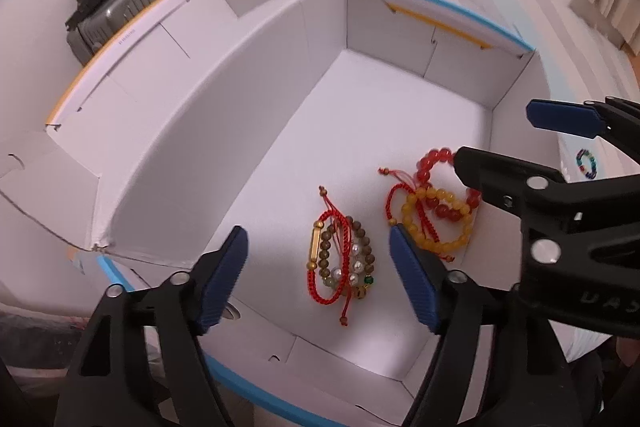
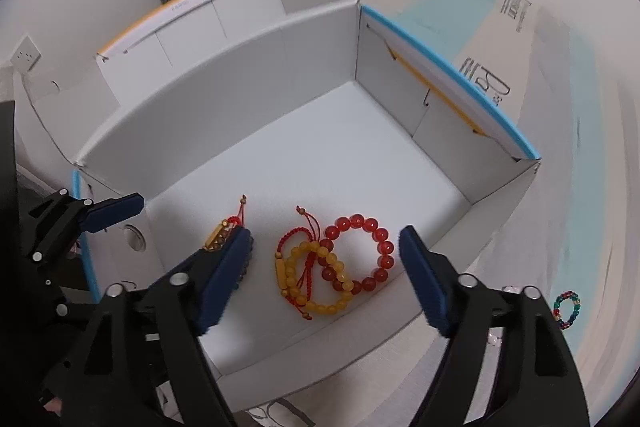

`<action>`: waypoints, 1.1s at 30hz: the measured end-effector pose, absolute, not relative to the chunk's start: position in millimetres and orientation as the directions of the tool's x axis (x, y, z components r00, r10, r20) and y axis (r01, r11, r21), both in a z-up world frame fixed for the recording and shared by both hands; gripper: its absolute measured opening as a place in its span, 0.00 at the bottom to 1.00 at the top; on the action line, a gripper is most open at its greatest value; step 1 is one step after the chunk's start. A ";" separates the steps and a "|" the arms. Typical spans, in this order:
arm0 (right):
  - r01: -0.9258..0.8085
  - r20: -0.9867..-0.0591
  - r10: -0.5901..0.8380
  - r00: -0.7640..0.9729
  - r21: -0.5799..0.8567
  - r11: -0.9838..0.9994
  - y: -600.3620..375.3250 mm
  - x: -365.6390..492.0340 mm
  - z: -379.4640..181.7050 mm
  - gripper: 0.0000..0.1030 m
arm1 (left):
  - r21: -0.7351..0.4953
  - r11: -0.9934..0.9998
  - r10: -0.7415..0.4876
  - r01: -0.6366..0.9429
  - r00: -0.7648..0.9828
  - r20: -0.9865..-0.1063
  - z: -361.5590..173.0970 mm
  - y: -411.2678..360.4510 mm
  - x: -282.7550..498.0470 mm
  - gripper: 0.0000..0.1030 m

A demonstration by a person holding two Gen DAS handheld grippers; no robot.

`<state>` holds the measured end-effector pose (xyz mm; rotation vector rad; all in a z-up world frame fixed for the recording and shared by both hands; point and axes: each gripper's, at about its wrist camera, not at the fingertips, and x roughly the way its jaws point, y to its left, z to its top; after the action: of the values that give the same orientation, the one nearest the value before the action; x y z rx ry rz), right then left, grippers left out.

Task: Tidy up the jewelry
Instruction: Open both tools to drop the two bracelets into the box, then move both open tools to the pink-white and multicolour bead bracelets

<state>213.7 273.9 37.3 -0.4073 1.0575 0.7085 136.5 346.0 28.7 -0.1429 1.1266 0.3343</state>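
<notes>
A: Where does the jewelry lie?

B: On the floor of the open white cardboard box [image 2: 304,163]. A bundle of brown wooden beads, pearls and red cord with a gold tube [image 1: 340,259] rests beside the red glass bead bracelet [image 2: 360,251], which overlaps the yellow bead bracelet with red cord [image 2: 316,283].

A: And the claws?

B: The left claw [image 1: 318,279] hangs above the brown bundle, jaws spread apart, holding nothing. The right claw [image 2: 324,279] is also spread wide and empty, over the red and yellow bracelets.

A: Anything outside?

B: A small multicoloured bead ring [image 2: 566,309] lies beside the box.
</notes>
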 end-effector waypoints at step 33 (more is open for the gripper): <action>-0.542 -0.765 0.368 0.529 0.030 0.840 113.8 249.2 105.5 0.93 | 0.059 0.952 0.236 -0.300 0.599 -0.765 83.4 216.8 168.7 0.94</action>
<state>249.2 113.8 105.5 -0.2219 0.8550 0.5486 168.7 216.8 83.4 -0.0783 0.8750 0.3113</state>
